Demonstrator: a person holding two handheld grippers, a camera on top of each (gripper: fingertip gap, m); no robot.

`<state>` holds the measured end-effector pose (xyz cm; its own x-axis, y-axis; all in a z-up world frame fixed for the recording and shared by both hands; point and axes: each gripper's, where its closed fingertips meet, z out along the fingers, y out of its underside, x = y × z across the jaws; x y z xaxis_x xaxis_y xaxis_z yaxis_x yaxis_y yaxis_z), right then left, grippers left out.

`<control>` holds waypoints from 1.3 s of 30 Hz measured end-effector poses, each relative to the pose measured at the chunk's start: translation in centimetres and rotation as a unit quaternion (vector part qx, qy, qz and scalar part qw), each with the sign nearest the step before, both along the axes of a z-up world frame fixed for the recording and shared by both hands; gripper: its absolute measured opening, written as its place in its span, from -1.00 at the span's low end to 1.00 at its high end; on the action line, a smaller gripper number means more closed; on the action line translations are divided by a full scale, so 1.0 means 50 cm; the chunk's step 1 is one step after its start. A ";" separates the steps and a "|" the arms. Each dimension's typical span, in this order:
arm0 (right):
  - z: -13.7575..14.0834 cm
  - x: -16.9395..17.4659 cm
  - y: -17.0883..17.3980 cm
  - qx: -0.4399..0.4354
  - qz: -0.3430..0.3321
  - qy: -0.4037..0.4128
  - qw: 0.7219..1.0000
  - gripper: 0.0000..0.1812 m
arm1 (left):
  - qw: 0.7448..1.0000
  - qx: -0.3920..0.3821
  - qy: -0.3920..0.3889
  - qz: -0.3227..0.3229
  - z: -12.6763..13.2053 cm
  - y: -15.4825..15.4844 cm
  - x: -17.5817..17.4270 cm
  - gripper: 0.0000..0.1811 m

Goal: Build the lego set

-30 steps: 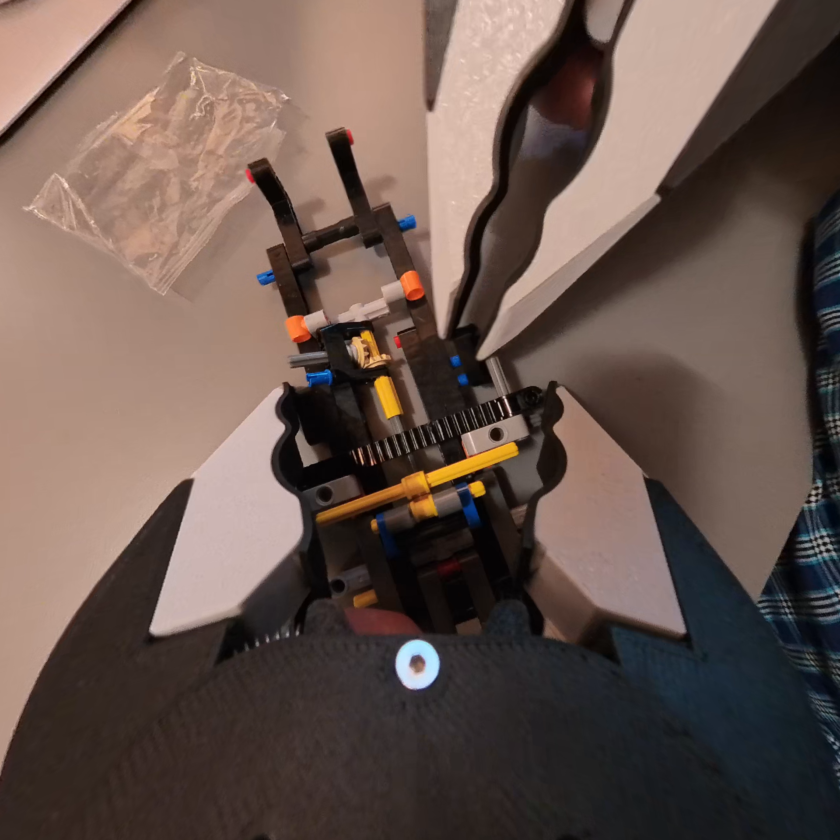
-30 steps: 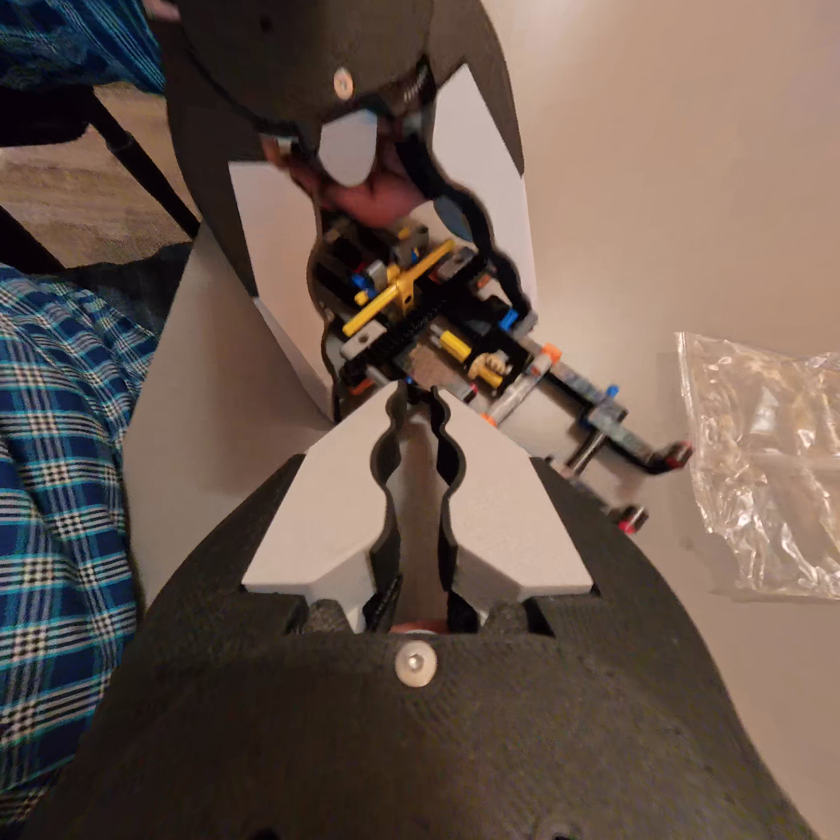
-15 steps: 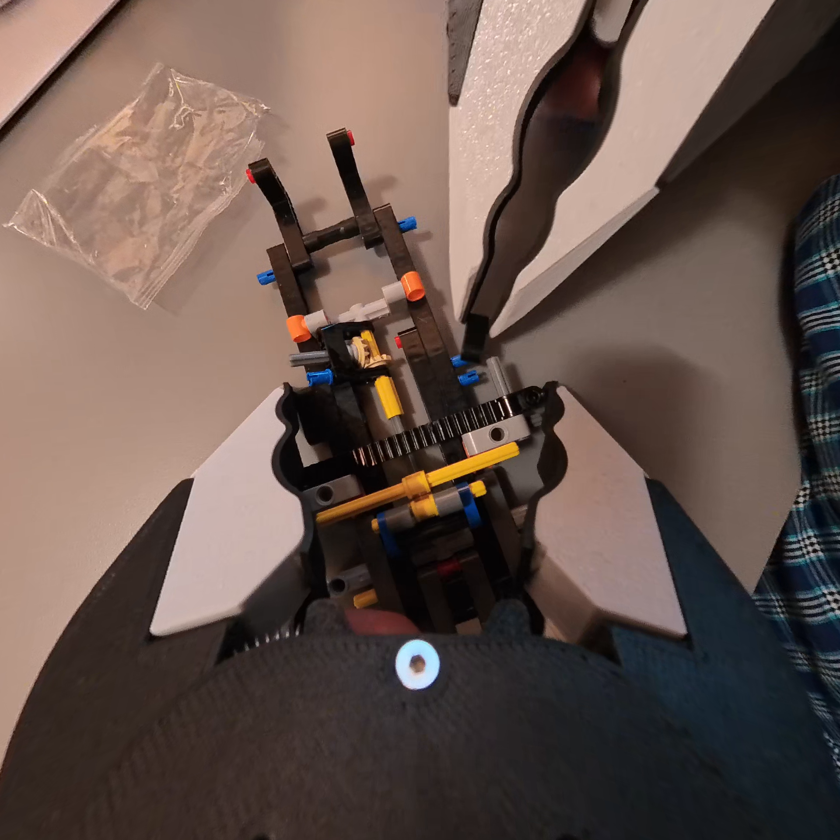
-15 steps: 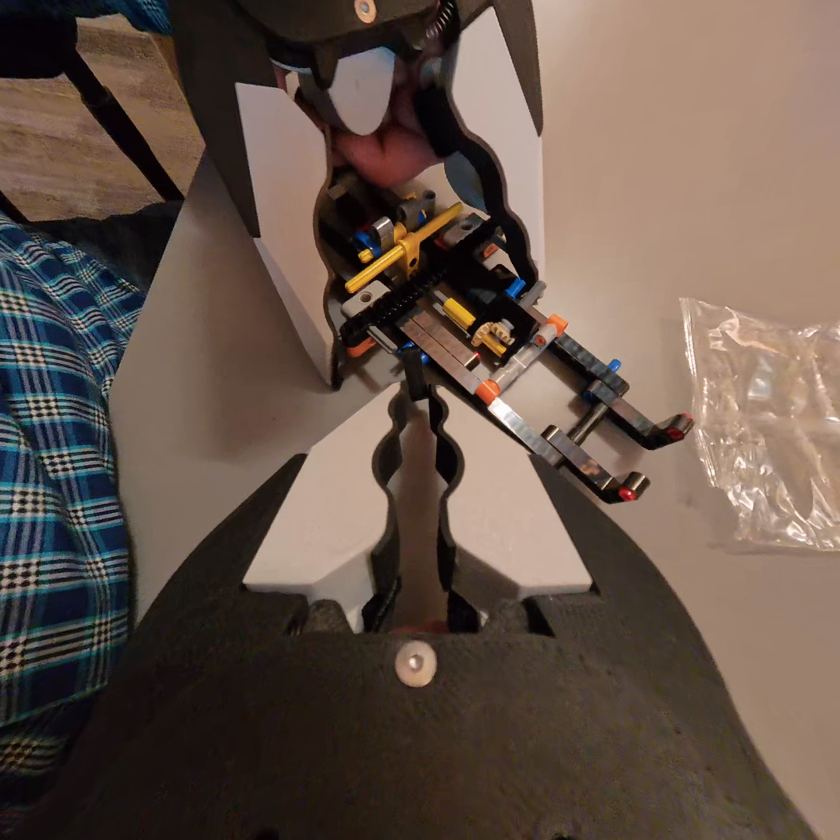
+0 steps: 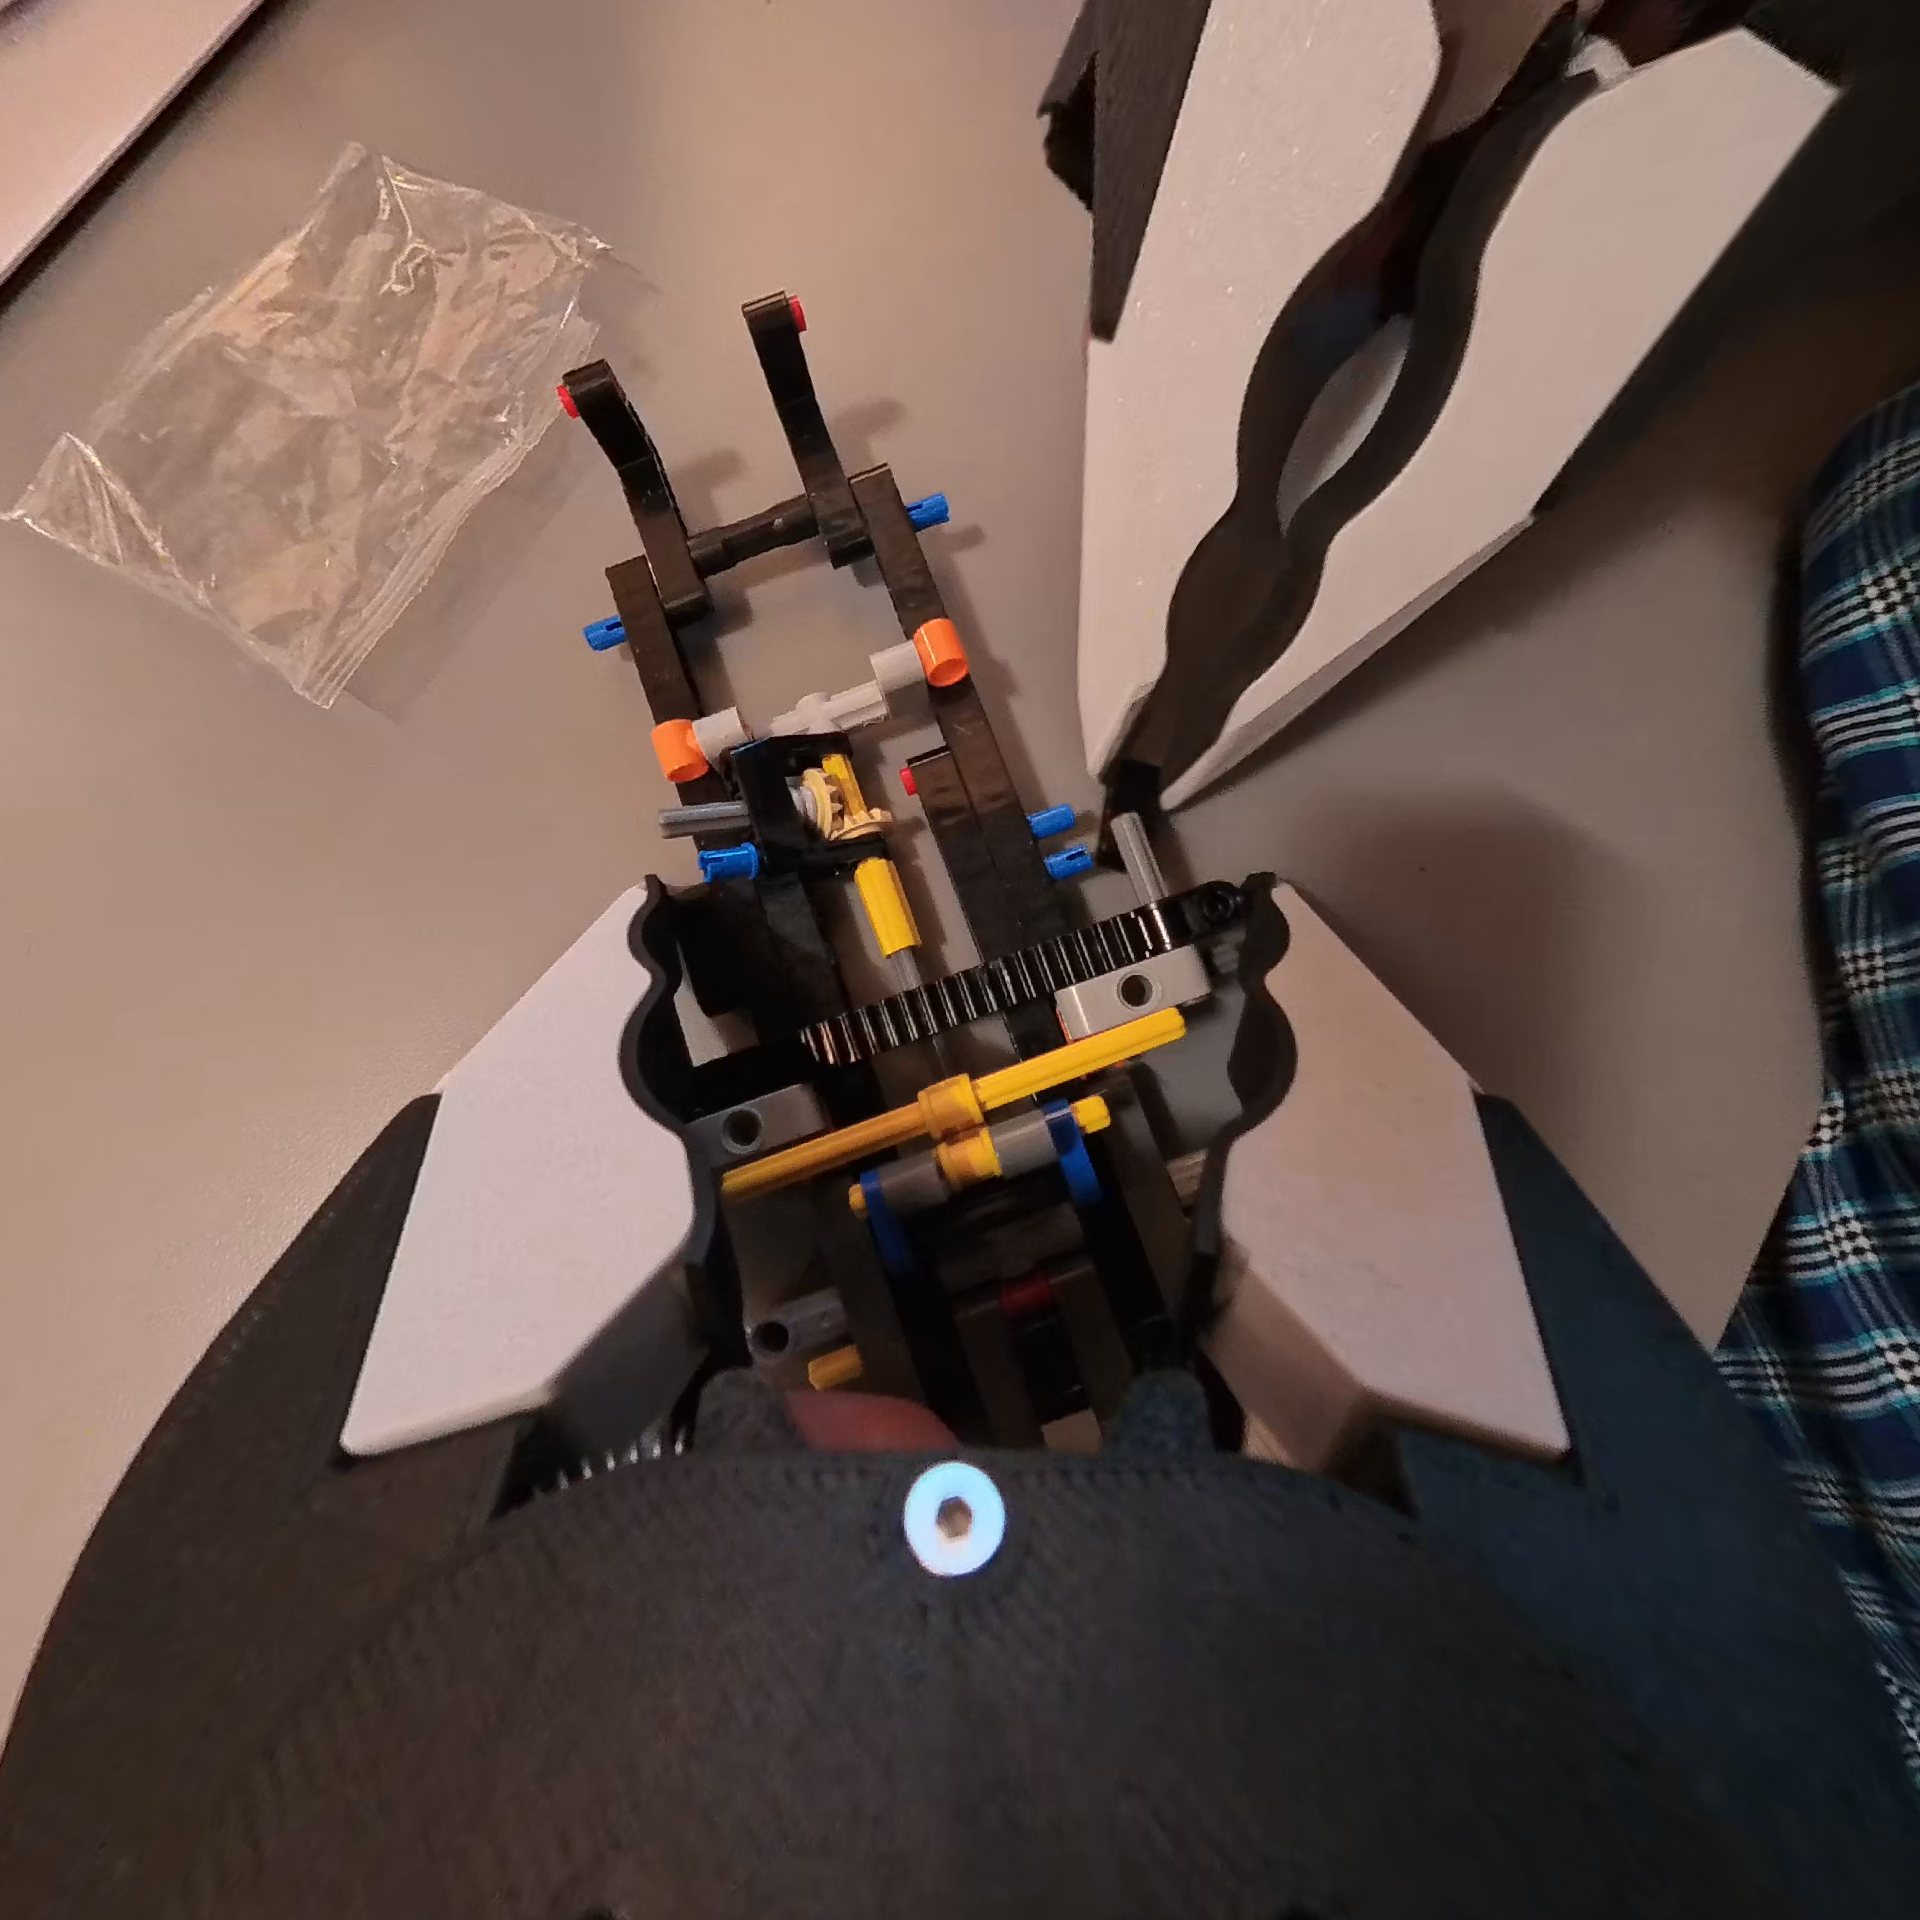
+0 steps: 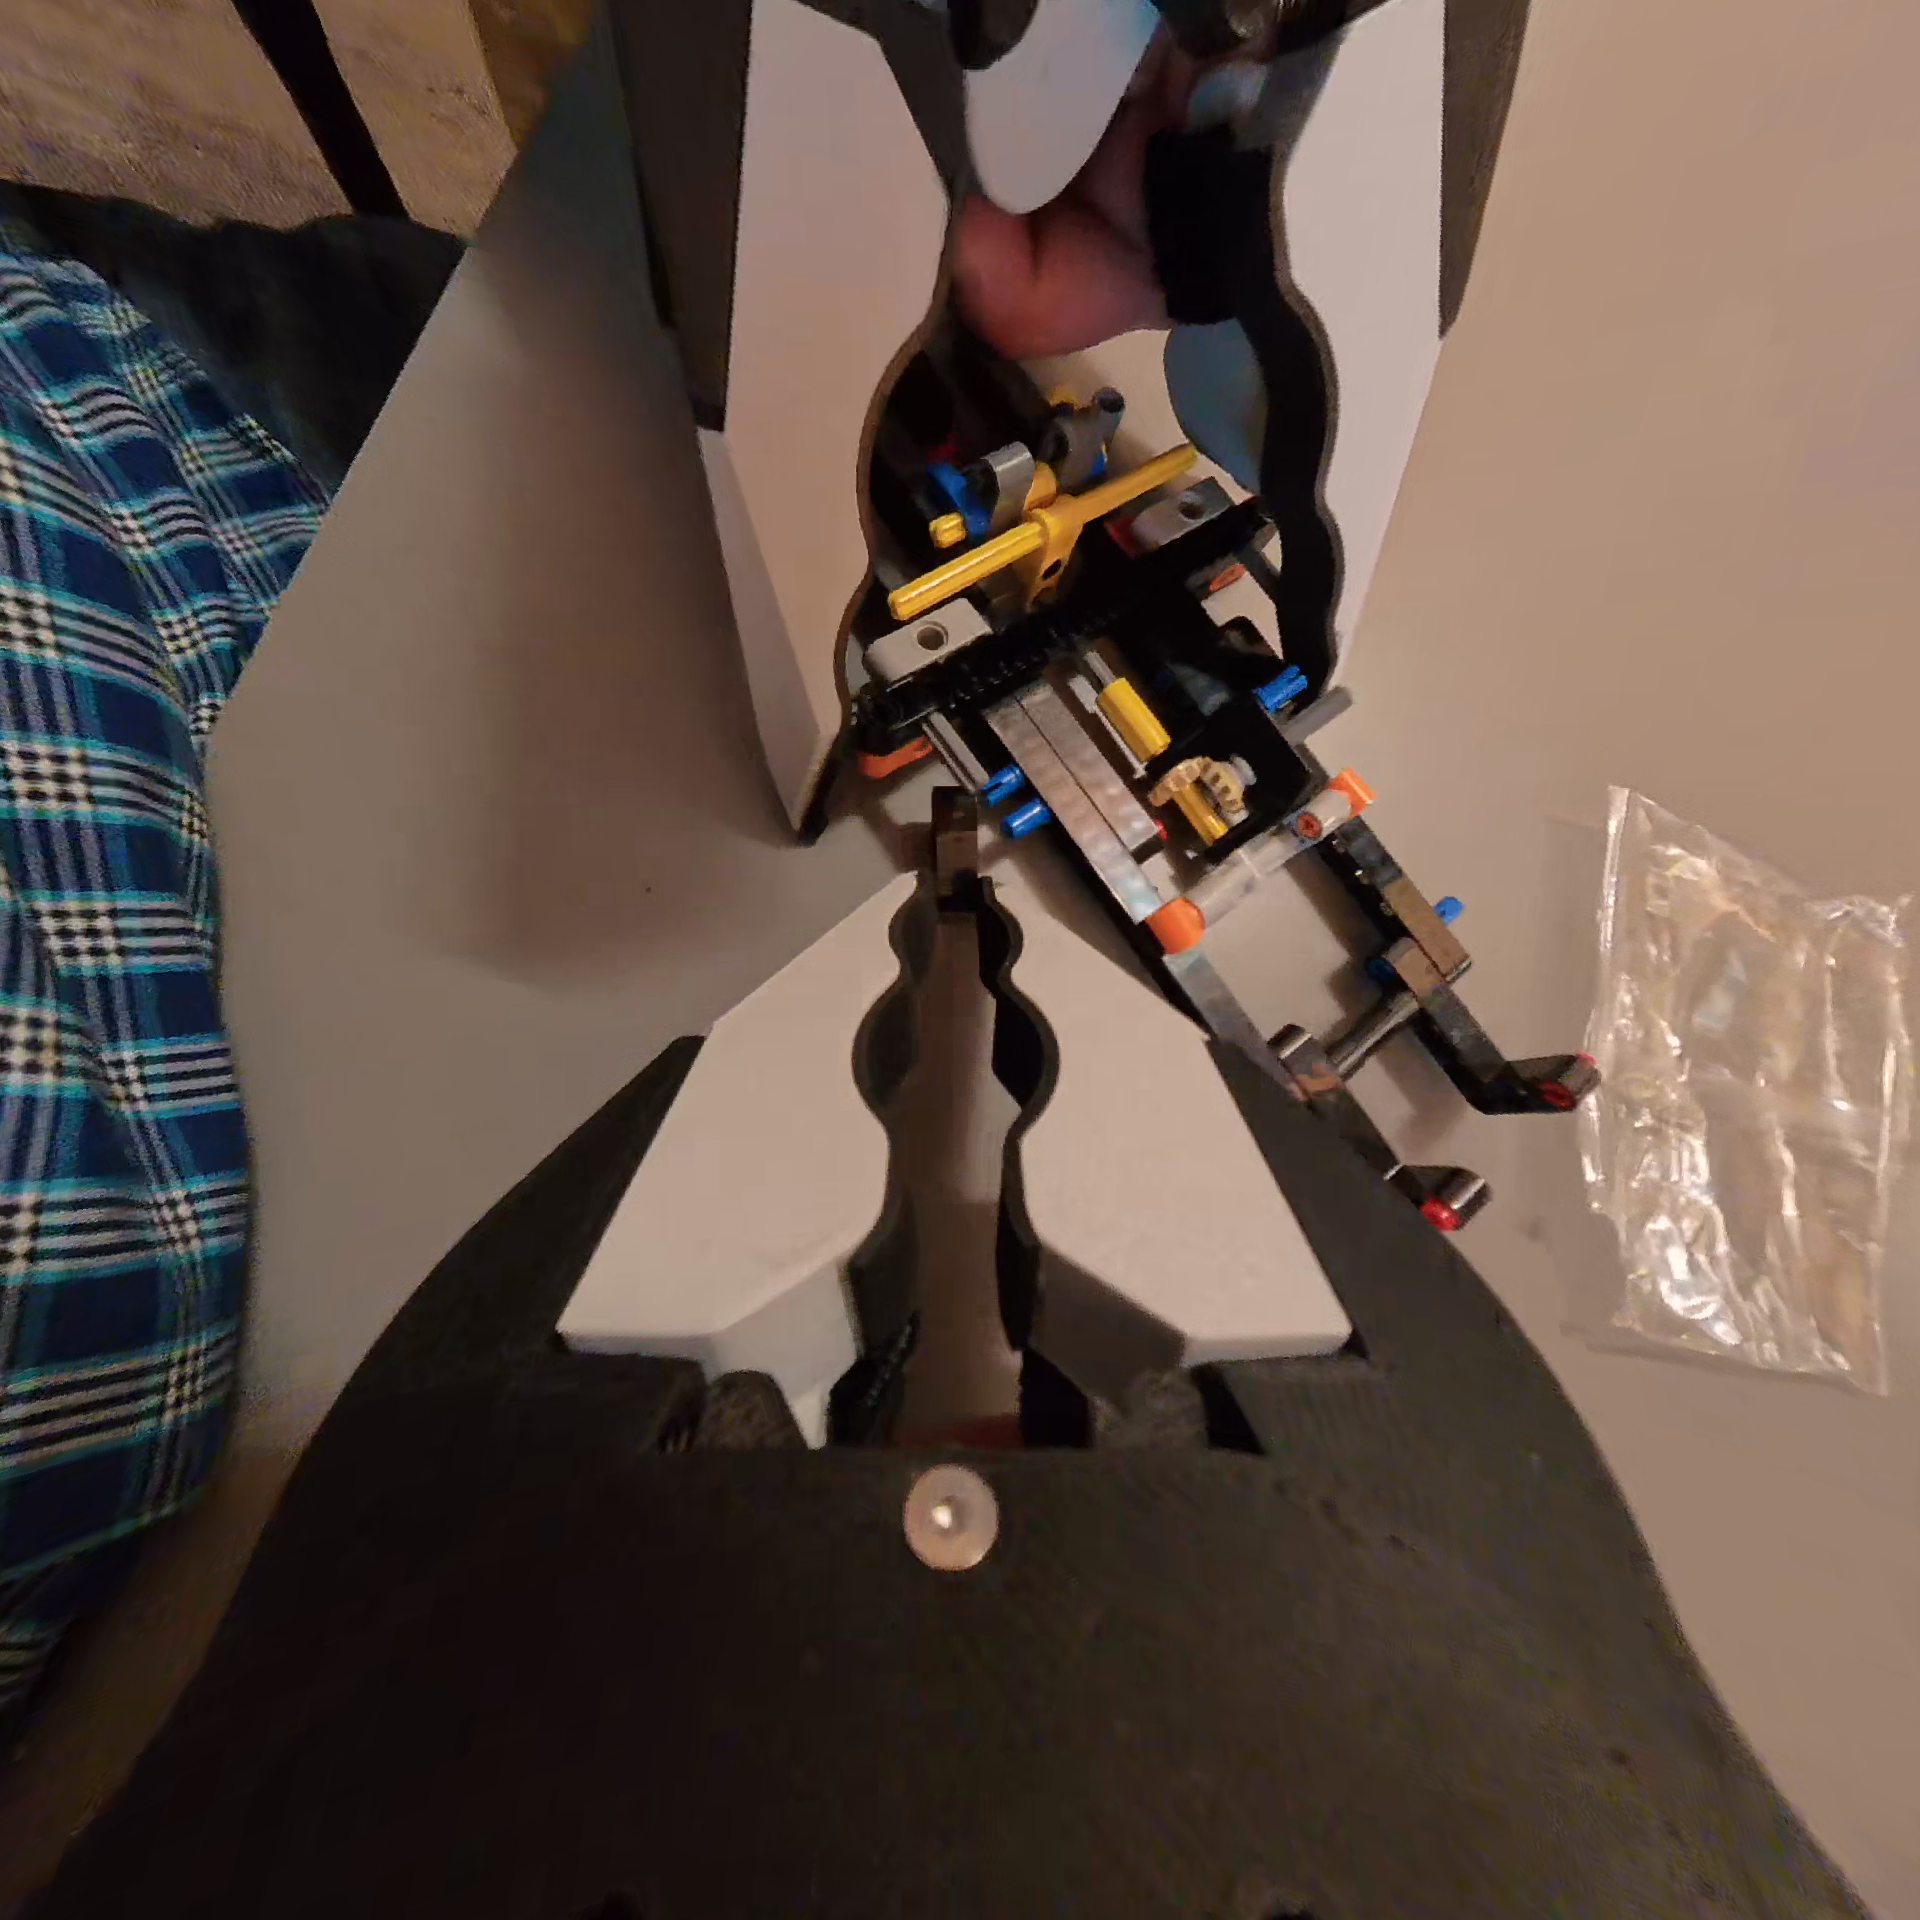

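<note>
My left gripper [image 5: 956,904] is shut on the near end of a black lego chassis [image 5: 810,665] with a toothed rack, yellow axles, orange bushes and blue pins. It holds the chassis low over the tan table [image 5: 312,935]. My right gripper [image 6: 951,883] is shut on a small black piece [image 6: 954,831]. The piece's tip is right beside two blue pins [image 6: 1013,800] on the chassis side [image 6: 1143,748]. In the left wrist view the right gripper [image 5: 1127,769] comes in from the upper right, with the black piece [image 5: 1114,821] next to the blue pins [image 5: 1060,842] and a grey axle [image 5: 1138,852].
A clear plastic bag [image 5: 301,416] lies on the table beyond the chassis; it also shows in the right wrist view [image 6: 1745,1091]. A blue plaid cloth [image 6: 94,727] sits past the table's edge, on the right in the left wrist view [image 5: 1860,935].
My right gripper has drawn back a little from the chassis side, so the small black piece in its tips now shows beside the blue pins. My left gripper keeps its hold.
</note>
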<state>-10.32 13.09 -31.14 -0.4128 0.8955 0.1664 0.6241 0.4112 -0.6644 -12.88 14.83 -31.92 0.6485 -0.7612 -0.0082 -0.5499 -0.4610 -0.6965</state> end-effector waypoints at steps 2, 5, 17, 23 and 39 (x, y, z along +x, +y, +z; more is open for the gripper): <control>0.010 -0.007 -0.003 -0.009 0.003 0.005 1.000 -0.95 | 1.000 0.000 0.000 0.000 0.000 0.000 0.000 0.16; 0.013 -0.010 -0.001 -0.004 0.003 0.002 1.000 -0.95 | 1.000 0.000 0.000 -0.001 0.001 -0.001 0.001 0.16; -0.001 0.028 -0.002 0.015 0.032 -0.072 0.997 -0.84 | 1.000 0.000 0.000 -0.003 0.003 -0.002 0.005 0.16; 0.021 0.026 -0.018 0.029 0.053 -0.036 0.998 -0.85 | 1.000 0.000 0.000 -0.005 0.004 -0.002 0.007 0.16; 0.028 0.010 -0.015 0.050 0.058 -0.006 0.997 -0.95 | 1.000 0.000 -0.001 -0.007 0.007 -0.004 0.013 0.16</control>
